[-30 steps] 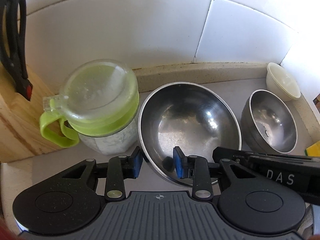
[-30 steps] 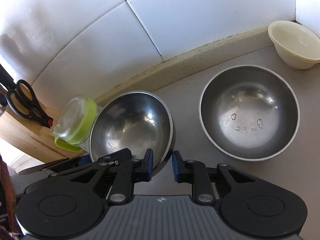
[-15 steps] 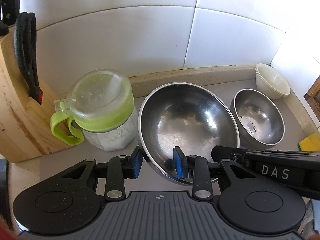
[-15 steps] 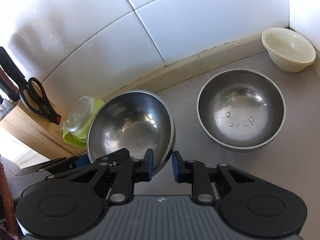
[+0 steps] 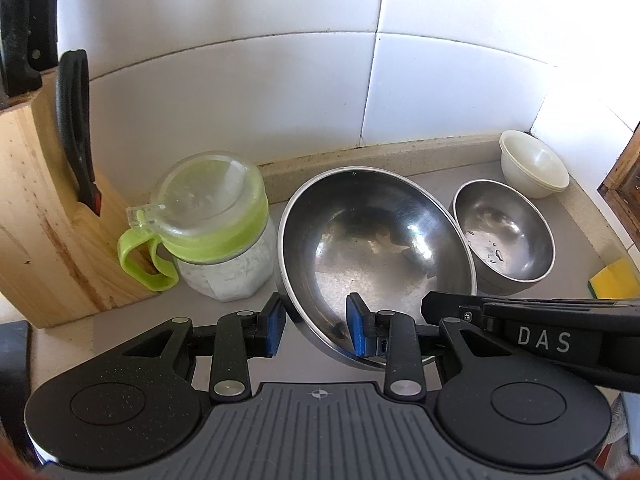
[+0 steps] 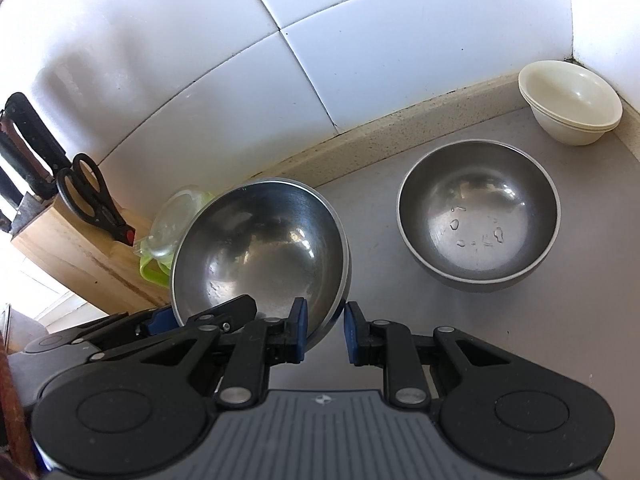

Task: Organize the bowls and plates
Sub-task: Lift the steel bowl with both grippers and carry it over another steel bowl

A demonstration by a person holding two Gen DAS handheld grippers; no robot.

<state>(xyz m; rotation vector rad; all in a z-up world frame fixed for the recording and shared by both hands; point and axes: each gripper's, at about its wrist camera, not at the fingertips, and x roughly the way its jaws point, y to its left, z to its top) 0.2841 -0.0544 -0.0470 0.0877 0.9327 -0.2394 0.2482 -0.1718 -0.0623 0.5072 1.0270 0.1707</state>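
Big steel bowl (image 5: pixel 376 248) lifted higher, tilted. Left gripper (image 5: pixel 316 330) & right gripper (image 6: pixel 323 330) both pinching its rim. Light, stiff, slippery; rim only.

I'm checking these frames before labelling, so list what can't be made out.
- Left wrist view: the large steel bowl has its near rim hidden behind the left gripper.
- Right wrist view: the green-lidded jar is mostly hidden by that bowl.
- Both views: the knife block is cut off by the frame edge.
- Cream bowls: stack count too small to tell.
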